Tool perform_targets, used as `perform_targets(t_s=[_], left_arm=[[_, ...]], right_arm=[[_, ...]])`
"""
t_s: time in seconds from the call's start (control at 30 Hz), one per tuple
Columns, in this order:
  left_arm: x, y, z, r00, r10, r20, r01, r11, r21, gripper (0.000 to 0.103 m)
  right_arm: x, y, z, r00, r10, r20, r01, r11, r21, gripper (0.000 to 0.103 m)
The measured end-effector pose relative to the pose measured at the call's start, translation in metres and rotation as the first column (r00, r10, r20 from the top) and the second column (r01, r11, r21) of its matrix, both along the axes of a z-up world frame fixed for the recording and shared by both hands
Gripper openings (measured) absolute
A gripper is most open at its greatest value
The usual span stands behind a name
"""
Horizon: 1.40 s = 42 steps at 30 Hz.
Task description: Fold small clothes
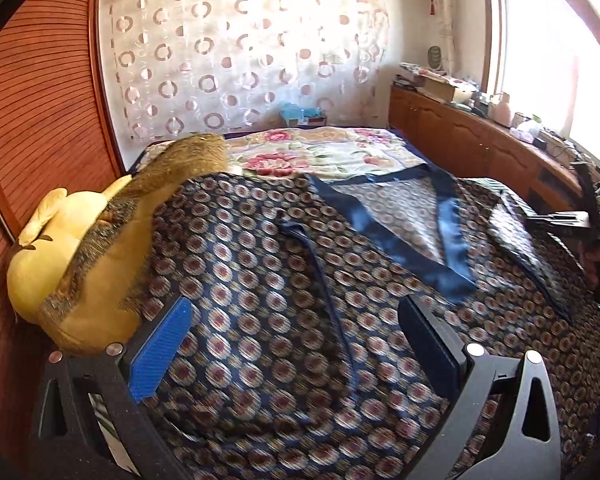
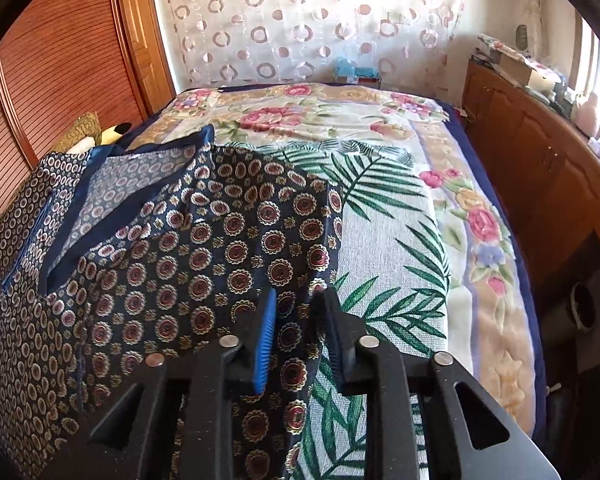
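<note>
A dark navy garment [image 1: 268,280] with a round medallion print and a plain blue V-neck band [image 1: 452,236] lies spread on the bed. My left gripper [image 1: 296,320] hovers over its middle with the jaws wide open and nothing between them. In the right wrist view the same garment [image 2: 204,248] covers the left half of the bed. My right gripper [image 2: 300,320] has its jaws close together, pinching the garment's right edge fold near the hem. The right gripper also shows at the far right of the left wrist view [image 1: 592,224].
The bed carries a floral blanket [image 2: 484,216] and a palm-leaf cloth [image 2: 384,216]. A yellow plush toy [image 1: 48,256] and a brown cushion [image 1: 112,264] lie at the left edge against a wooden wardrobe [image 1: 32,112]. A cluttered wooden cabinet [image 2: 540,160] runs along the right.
</note>
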<state>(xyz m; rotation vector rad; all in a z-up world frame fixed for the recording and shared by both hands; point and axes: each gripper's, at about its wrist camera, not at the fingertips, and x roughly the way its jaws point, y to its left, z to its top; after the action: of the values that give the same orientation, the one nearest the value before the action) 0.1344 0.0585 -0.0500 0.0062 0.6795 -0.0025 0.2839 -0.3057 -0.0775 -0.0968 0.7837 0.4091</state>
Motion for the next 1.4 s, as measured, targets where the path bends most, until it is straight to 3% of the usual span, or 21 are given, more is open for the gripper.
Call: perform_targets(t_s=[0.07,0.43,0.8,0.87,1.0,1.07,1.33,1.4], left_arm=[[0.008,0.008,0.001,1.0,0.01,-0.005,-0.01,1.0,0.005,0.103],[0.05,0.057,0.0,0.996,0.084,-0.035,-0.084,0.996,0.008,0.103],[0.078,0.098,-0.001,0.995,0.079,-0.059,-0.086,0.989,-0.124,0.102],[0.084,0.105,-0.002,0.995,0.08,-0.066,-0.089,0.985,-0.149,0.096],[0.098,0.12,-0.011,0.991,0.06,-0.121,-0.089,0.965,-0.248,0.071],[0.102,0.127,-0.016,0.988,0.063,-0.143,-0.104,0.949,-0.297,0.066],[0.11,0.14,-0.022,0.981,0.095,-0.172,-0.151,0.925,-0.348,0.057],[0.112,0.14,-0.021,0.982,0.085,-0.17,-0.142,0.924,-0.355,0.04]], right_arm=[[0.001,-0.006,-0.002,1.0,0.009,-0.006,-0.008,1.0,0.029,0.013],[0.0,-0.011,-0.002,1.0,0.004,-0.013,-0.003,0.998,0.058,0.013],[-0.002,-0.007,-0.002,1.0,-0.001,-0.005,0.001,0.999,0.032,0.013],[-0.001,-0.007,-0.001,1.0,0.001,-0.005,-0.001,1.0,0.03,0.013],[-0.001,-0.007,-0.001,1.0,0.003,-0.005,-0.003,1.0,0.031,0.013],[-0.001,-0.007,-0.001,1.0,0.003,-0.003,-0.003,1.0,0.025,0.013],[-0.001,-0.006,-0.001,1.0,0.006,0.001,-0.006,1.0,0.018,0.013],[-0.001,-0.006,-0.001,1.0,0.006,0.001,-0.006,1.0,0.016,0.013]])
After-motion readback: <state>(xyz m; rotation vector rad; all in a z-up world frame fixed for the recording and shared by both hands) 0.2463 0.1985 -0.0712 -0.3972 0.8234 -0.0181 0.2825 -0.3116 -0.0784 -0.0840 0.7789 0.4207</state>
